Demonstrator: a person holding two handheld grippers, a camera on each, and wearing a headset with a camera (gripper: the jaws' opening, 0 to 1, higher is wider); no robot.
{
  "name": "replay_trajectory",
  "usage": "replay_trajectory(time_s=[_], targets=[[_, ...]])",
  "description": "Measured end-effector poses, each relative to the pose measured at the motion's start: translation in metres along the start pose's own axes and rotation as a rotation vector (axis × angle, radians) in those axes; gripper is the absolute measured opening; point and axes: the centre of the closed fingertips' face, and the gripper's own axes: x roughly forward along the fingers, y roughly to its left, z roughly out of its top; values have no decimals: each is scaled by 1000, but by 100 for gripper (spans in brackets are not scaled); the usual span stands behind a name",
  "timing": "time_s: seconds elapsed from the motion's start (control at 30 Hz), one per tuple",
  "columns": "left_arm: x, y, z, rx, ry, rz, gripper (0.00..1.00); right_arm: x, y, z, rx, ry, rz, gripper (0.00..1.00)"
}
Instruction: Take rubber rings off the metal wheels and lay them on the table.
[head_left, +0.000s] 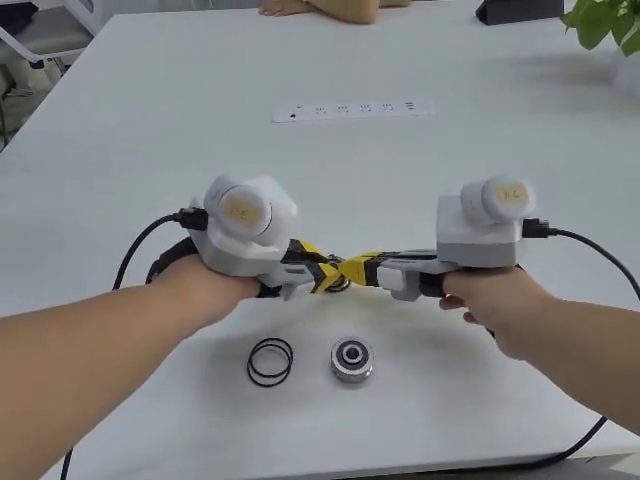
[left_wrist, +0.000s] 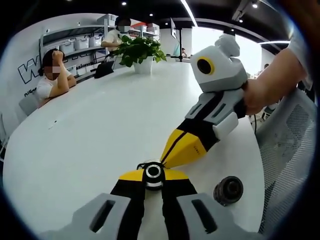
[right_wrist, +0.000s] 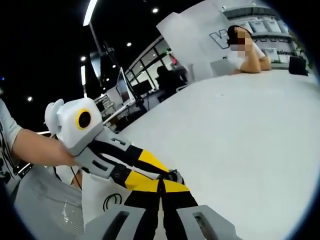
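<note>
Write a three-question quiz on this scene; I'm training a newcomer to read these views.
1. True or false: in the head view, the loose black rubber rings lie on the white table, to the picture's left of the silver metal wheel that lies there.
2. Multiple choice: what does the left gripper clamp? A) a small metal wheel B) a power strip C) a plant leaf
3. Short answer: how many metal wheels show in the left gripper view?

Key: 1 true; 2 A; 3 two, one between the jaws and one on the table.
</note>
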Motion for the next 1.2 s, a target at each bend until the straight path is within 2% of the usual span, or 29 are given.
replay_trajectory(time_s=[0.2, 0.4, 0.53, 0.63, 0.73, 0.8, 0.93, 1.07, 1.2], targets=[[-1, -1, 0, -5, -1, 4, 7, -4, 9, -3, 5, 9, 38, 0], [-1, -1, 0, -7, 1, 0, 7, -7, 0, -5, -5, 15, -13, 0], [-1, -1, 0, -14, 7, 4, 7, -9, 1, -5, -5, 13, -17, 0], [-1, -3, 0, -41, 6, -12, 10, -8, 1, -3, -6, 9, -17, 0], [-4, -4, 0, -28, 7, -23, 10, -9, 1, -1, -7, 8, -17, 0], [-9, -8, 8, -8, -28, -41, 10, -10, 1, 0, -2, 1, -20, 0], [-18, -6, 11, 14, -43, -47, 11, -13, 2, 4, 9, -12, -18, 0], [-28, -8, 15, 11, -62, -53, 16, -15, 4, 8, 16, -23, -16, 0], [-41, -11, 20, 15, -89, -58, 20, -17, 12, 10, 18, -26, 0, 0]])
